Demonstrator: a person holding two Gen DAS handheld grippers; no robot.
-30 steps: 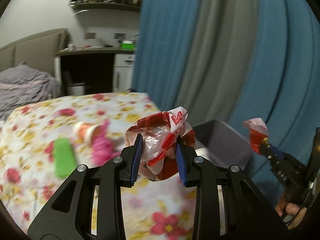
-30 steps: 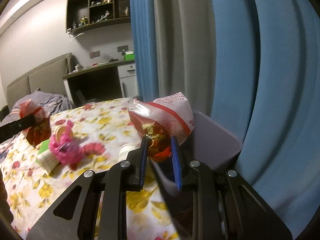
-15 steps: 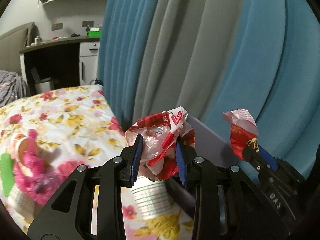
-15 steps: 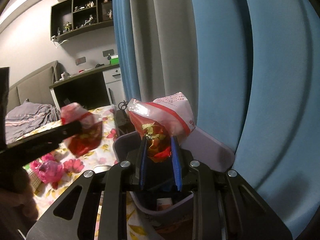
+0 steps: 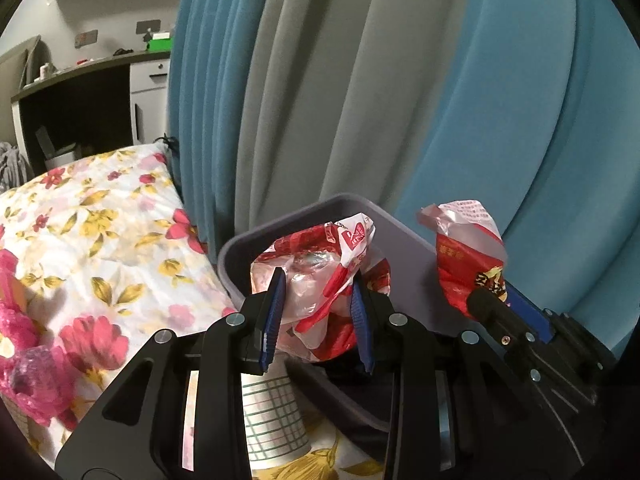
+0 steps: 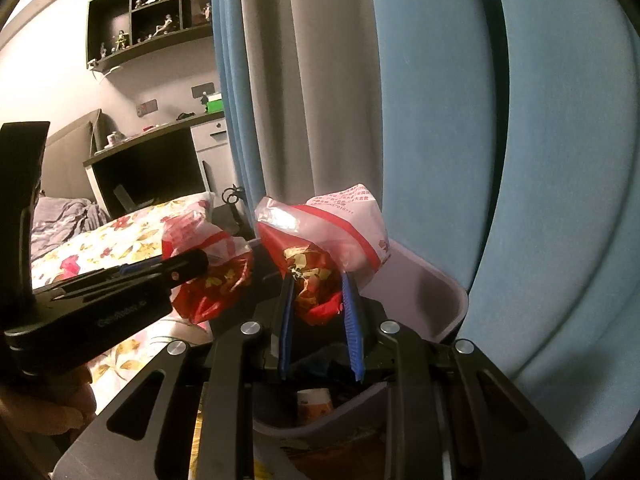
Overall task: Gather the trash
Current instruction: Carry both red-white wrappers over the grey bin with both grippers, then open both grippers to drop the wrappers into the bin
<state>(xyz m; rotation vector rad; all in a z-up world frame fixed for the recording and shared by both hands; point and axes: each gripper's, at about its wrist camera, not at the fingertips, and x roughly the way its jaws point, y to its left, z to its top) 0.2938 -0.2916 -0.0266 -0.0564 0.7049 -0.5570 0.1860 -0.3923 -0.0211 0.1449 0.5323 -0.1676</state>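
Crinkled glossy red-and-clear wrappers (image 5: 320, 276) over a smooth grey rounded bin (image 5: 404, 240)

Floral bed (image 5: 100, 240), paper cup (image 5: 272, 416), pink wrapper (image 5: 28, 376)

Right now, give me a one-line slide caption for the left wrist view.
Left gripper holds a crumpled red-and-clear wrapper over the grey bin beside the floral bed.
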